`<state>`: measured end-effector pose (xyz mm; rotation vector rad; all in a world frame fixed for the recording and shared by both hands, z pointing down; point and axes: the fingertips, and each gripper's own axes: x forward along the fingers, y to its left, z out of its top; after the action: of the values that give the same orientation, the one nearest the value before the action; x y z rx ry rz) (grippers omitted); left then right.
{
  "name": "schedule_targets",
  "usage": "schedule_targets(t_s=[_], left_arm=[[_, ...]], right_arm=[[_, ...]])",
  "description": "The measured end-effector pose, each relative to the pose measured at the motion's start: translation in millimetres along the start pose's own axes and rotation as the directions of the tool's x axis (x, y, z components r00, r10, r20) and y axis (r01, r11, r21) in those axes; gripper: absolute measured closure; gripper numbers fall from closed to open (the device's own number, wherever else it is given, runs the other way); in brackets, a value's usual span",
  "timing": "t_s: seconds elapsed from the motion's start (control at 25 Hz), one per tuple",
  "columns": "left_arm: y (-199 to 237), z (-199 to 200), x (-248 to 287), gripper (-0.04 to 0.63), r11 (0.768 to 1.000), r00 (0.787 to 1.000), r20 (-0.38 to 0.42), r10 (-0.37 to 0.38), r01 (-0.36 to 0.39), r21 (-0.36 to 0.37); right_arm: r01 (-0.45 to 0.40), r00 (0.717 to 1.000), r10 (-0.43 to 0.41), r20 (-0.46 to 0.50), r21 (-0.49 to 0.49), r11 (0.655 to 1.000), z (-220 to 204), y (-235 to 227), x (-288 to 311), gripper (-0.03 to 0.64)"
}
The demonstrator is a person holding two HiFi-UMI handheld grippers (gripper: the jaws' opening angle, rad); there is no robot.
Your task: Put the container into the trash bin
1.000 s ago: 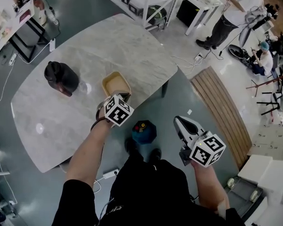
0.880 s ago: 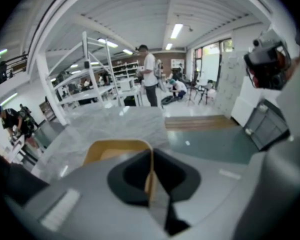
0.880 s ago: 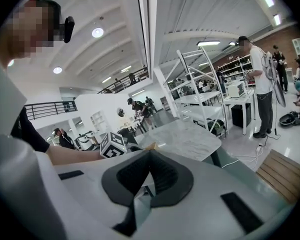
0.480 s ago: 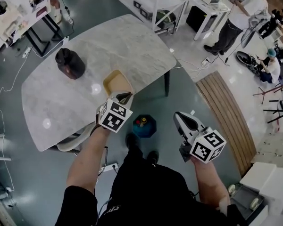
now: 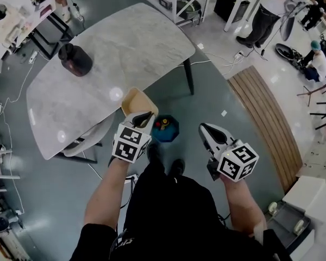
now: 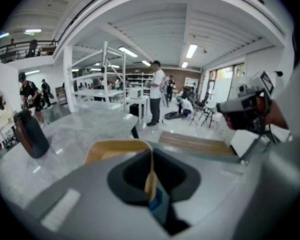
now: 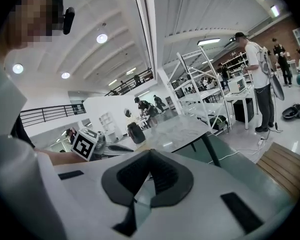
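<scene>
The container is a shallow tan tray, hanging in the air just off the table's near edge. My left gripper is shut on its near rim; in the left gripper view the thin tan wall stands clamped between the dark pads. A small teal trash bin sits on the floor just right of and below the container, with some rubbish inside. My right gripper hovers to the right of the bin, its jaws together and nothing between them.
The marble table stretches away to the upper left with a dark jar on it. A pale chair is tucked under its near edge. A slatted wooden platform lies at the right, and people stand at the far benches.
My left gripper has carried the container off the tabletop toward me, so that it now hangs over the floor beside the bin. The right gripper has drifted along with my body.
</scene>
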<state>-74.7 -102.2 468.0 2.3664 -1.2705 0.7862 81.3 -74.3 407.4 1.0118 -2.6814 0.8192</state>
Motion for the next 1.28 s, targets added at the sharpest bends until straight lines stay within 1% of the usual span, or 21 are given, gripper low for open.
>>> schedule_targets(t_s=[0.2,0.48,0.64,0.84,1.08,1.28], left_arm=[[-29.8,-28.8,15.9,0.569,0.998,0.997,-0.038,-0.061,0.061,-0.015],[-38.6,-84.4,65.4,0.569,0.99,0.984,-0.122,-0.133,0.126,-0.061],[-41.1,-117.2,92.0,0.569,0.985,0.975,-0.146,-0.167,0.158,-0.071],[-42.4,-153.0,125.8,0.569,0.975,0.962,-0.169,-0.212,0.197,-0.102],[-44.8,-192.2,157.1,0.569,0.963,0.942,-0.206,-0.267,0.253,-0.093],[-52.7,-235.4,187.4,0.569,0.953,0.919,-0.253,-0.303,0.3,-0.05]], right_arm=[[0.015,1.0,-0.015,-0.014,0.044,0.999,-22.2,-9.0,1.3,0.623],[0.034,0.997,-0.027,-0.079,0.095,0.995,-69.9,-32.1,30.9,0.623],[0.043,0.993,-0.028,-0.112,0.127,0.991,-101.1,-42.9,50.7,0.623],[0.059,0.986,-0.035,-0.161,0.15,0.987,-139.9,-60.0,76.1,0.623],[0.078,0.981,-0.045,-0.189,0.171,0.982,-176.1,-82.0,105.8,0.623],[0.092,0.975,-0.051,-0.215,0.186,0.978,-206.3,-98.4,123.0,0.623]])
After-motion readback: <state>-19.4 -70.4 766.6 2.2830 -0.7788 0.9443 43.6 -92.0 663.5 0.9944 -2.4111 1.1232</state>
